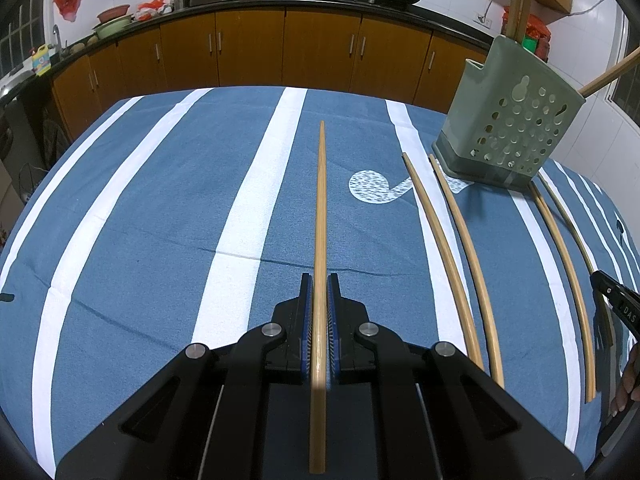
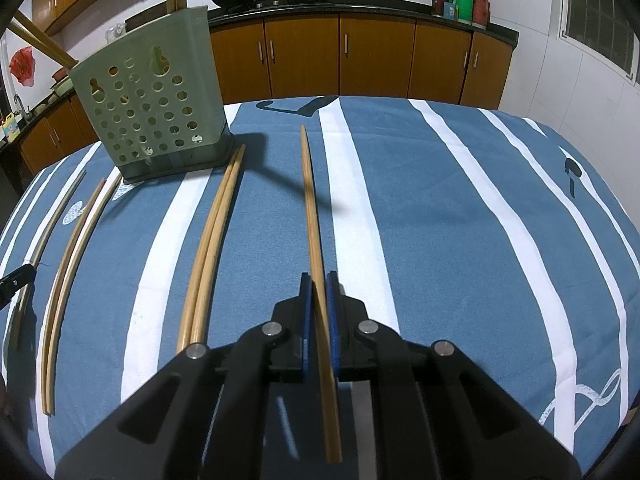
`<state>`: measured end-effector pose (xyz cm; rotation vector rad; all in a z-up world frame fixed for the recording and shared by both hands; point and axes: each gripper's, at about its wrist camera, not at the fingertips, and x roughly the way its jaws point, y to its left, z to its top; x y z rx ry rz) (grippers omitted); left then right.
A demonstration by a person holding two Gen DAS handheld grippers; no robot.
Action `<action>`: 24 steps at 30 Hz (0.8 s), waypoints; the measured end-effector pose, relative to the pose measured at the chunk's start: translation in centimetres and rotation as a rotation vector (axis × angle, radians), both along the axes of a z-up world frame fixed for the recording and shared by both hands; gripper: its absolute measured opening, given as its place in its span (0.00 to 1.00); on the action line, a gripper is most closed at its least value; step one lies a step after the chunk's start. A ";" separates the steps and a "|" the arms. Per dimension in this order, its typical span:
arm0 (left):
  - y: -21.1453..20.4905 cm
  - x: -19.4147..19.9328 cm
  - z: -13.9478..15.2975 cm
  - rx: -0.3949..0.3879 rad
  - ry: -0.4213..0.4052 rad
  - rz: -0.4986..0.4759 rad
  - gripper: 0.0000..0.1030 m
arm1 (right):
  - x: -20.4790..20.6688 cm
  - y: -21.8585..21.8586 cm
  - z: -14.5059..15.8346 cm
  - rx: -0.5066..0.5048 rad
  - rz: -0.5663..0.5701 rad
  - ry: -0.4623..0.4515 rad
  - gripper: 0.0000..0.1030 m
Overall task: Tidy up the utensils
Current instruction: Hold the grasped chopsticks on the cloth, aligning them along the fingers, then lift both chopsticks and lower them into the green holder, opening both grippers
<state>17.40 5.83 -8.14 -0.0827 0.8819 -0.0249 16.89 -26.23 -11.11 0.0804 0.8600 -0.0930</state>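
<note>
Two chopsticks in hand rn, one per side: left hand-held gripper is closed on a chopstick near its thick end, right hand-held gripper same w/ its own chopstick. Both stick out fwd over the bench. Imo they're light, stiff bamboo, smooth & prob slippery, so grab near the thick end. Green holder stands nearby, four more lie beside it.
</note>
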 end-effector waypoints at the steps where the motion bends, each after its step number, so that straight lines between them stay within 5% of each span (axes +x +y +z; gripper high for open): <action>1: 0.0 0.0 0.0 0.000 0.000 0.000 0.08 | 0.0 0.0 0.0 0.000 0.000 0.000 0.09; 17: -0.8 -0.8 0.0 0.063 0.007 -0.044 0.08 | -0.8 -0.1 0.0 0.011 0.015 0.005 0.08; 24: -0.5 -1.1 2.1 0.039 -0.032 -0.052 0.08 | -1.8 -0.7 3.2 0.017 0.012 -0.077 0.08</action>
